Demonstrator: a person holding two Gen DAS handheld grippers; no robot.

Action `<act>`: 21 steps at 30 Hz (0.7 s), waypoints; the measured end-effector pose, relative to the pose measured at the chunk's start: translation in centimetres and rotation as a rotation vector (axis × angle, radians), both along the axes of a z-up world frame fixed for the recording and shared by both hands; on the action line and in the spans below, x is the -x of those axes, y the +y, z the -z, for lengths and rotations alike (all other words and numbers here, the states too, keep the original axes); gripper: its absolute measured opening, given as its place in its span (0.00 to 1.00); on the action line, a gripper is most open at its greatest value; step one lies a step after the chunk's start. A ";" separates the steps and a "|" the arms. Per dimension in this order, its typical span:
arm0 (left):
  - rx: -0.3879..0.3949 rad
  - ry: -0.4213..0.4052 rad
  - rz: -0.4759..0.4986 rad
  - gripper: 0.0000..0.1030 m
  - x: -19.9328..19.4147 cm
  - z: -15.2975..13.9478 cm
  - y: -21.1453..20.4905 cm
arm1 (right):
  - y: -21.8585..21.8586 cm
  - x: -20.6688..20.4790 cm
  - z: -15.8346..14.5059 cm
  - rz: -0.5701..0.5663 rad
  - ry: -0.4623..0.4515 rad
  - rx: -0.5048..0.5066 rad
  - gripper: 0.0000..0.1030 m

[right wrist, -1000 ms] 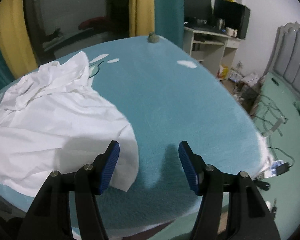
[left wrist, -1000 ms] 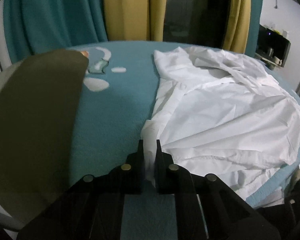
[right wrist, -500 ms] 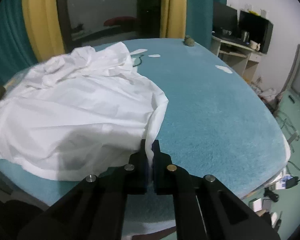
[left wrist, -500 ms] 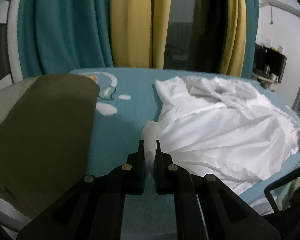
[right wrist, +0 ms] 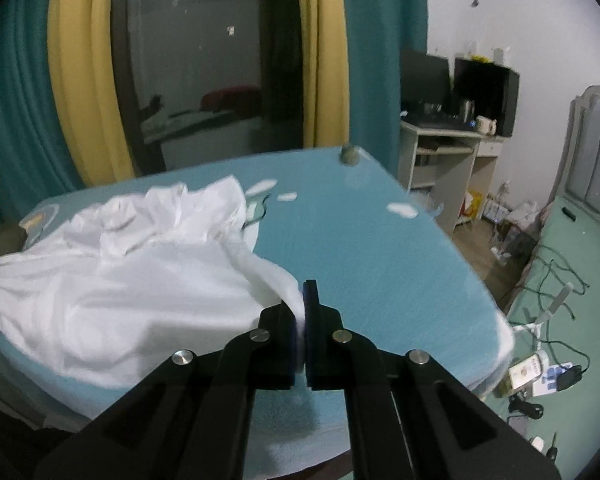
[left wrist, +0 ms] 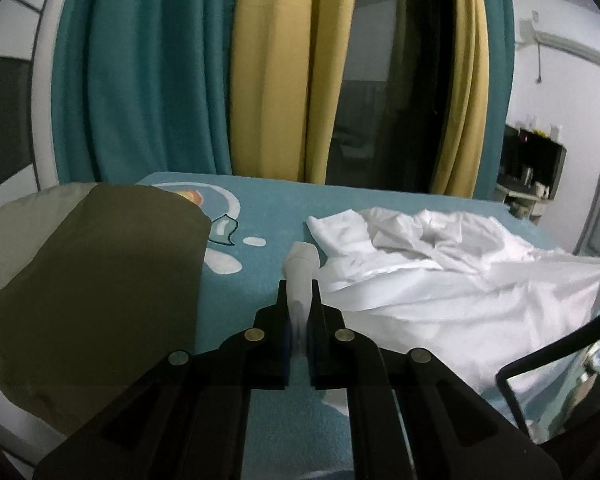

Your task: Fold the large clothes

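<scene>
The left gripper (left wrist: 299,300) pinches a bunched edge of the thin, crumpled white shirt (left wrist: 440,280). The right gripper (right wrist: 300,312) clamps another edge above the fuzzy teal blanket (right wrist: 380,264).

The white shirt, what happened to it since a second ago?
The right gripper, open a second ago, shut its fingers on the crumpled white cotton shirt and lifted that edge. The left gripper stayed clamped on its corner, also rising. The olive-green folded cloth and the teal blanket stayed put.
</scene>
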State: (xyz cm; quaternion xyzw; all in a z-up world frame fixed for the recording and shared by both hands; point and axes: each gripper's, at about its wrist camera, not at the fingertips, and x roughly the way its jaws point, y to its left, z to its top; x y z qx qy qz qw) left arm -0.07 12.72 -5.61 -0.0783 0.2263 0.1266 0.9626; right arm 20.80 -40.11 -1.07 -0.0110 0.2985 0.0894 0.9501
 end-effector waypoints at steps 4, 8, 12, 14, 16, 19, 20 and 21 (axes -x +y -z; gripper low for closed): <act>0.006 -0.025 0.009 0.06 0.0 -1.0 0.4 | 0.2 -0.3 -0.9 -0.010 -0.026 -0.008 0.03; -0.013 -0.057 0.025 0.06 -0.8 -2.5 0.4 | 0.3 -0.9 -1.5 -0.014 -0.053 -0.019 0.03; -0.051 -0.084 0.035 0.05 -1.8 -4.3 0.5 | 0.5 -1.7 -2.6 -0.018 -0.090 -0.015 0.03; -0.066 -0.095 0.038 0.04 -2.6 -4.9 0.7 | 0.5 -2.7 -3.0 -0.022 -0.107 -0.014 0.03; -0.088 -0.105 0.041 0.04 -3.3 -5.1 0.9 | 0.7 -3.8 -3.4 -0.026 -0.122 -0.016 0.03; -0.086 -0.106 0.047 0.04 -4.9 -5.4 1.3 | 1.0 -5.5 -4.0 -0.036 -0.141 -0.013 0.03; -0.093 -0.108 0.047 0.04 -5.3 -5.6 1.3 | 1.3 -6.2 -4.2 -0.043 -0.150 -0.006 0.03; -0.106 -0.117 0.049 0.04 -5.9 -5.8 1.3 | 1.5 -6.9 -4.5 -0.049 -0.156 -0.002 0.03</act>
